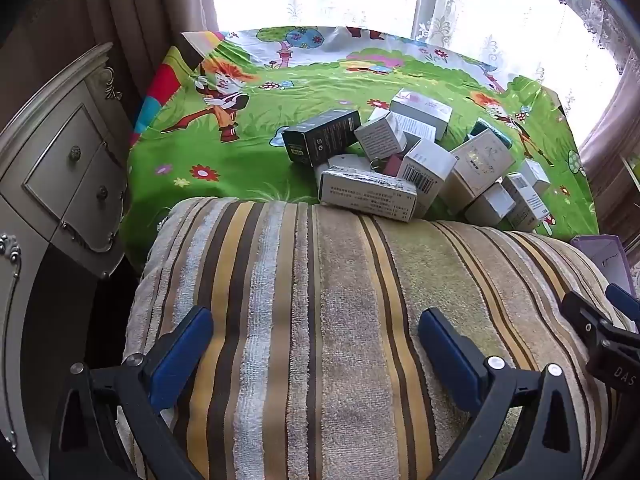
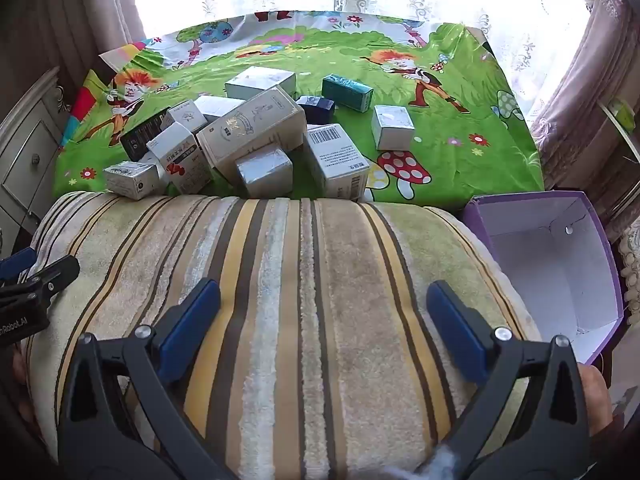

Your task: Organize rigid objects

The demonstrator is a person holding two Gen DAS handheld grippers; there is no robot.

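Hovering wide-jawed, both empty: left hand-held gripper [image 1: 316, 340] and right hand-held gripper [image 2: 324, 312] over the striped towel-covered cushion [image 2: 280, 280].
The jumbled small cardboard boxes [image 2: 248, 136] lie beyond on the green cartoon-print cloth [image 2: 460, 152]; taking an outlying box first, squarely across its flat sides, suits the empty purple box [image 2: 560, 260].

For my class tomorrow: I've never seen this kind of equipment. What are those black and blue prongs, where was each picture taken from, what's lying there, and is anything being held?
The prongs are two hand-held grippers, one in each of a person's hands, each with a wide-angle camera looking along its fingers. One picture comes from the left gripper, the other from the right gripper. Both are wide open and hold nothing, hovering over a striped cushion. Beyond it, a pile of small cardboard boxes lies on a green cartoon-printed cloth, with a few boxes lying apart from it. An open, empty purple box sits beside the cushion on the right, probably where the boxes are meant to go.
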